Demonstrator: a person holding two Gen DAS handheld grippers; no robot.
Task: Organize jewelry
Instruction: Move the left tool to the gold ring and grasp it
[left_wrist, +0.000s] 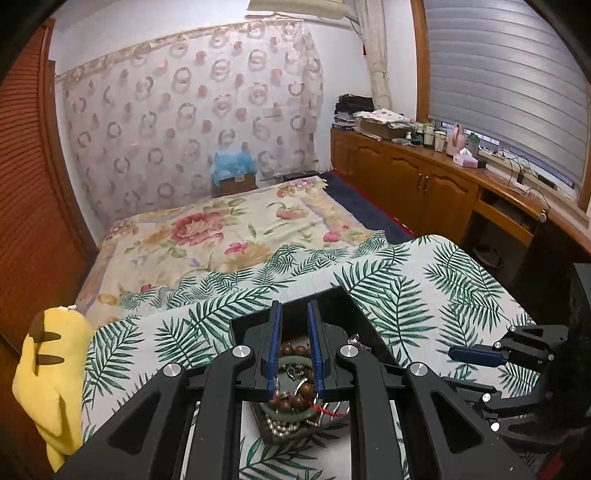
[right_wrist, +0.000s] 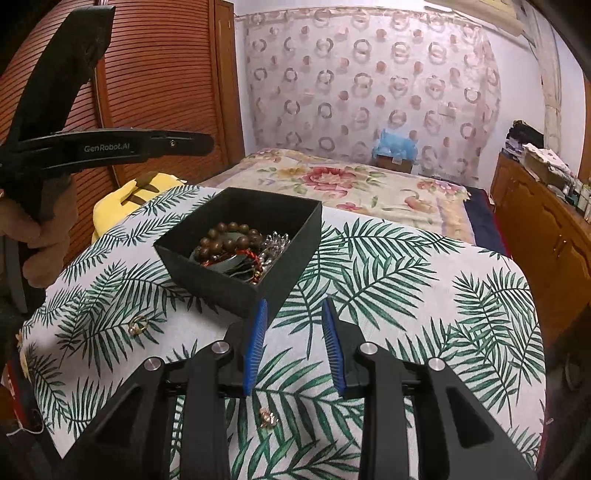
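Observation:
A black open box (right_wrist: 284, 236) sits on the fern-print cloth (right_wrist: 406, 295) and holds a brown bead bracelet (right_wrist: 229, 236), a green bangle and silver pieces. In the left wrist view my left gripper (left_wrist: 294, 354) hovers over the box (left_wrist: 332, 306), jaws open and empty, above the beads (left_wrist: 295, 398). My right gripper (right_wrist: 295, 343) is open and empty just in front of the box's near corner. A gold ring (right_wrist: 138, 325) lies on the cloth to the left. A small gold piece (right_wrist: 267, 417) lies below my right fingers.
A yellow plush toy (left_wrist: 51, 376) lies at the cloth's left edge. A floral bed (left_wrist: 229, 232) lies beyond. Wooden cabinets (left_wrist: 424, 177) with clutter stand on the right. The right gripper (left_wrist: 480, 356) shows in the left view.

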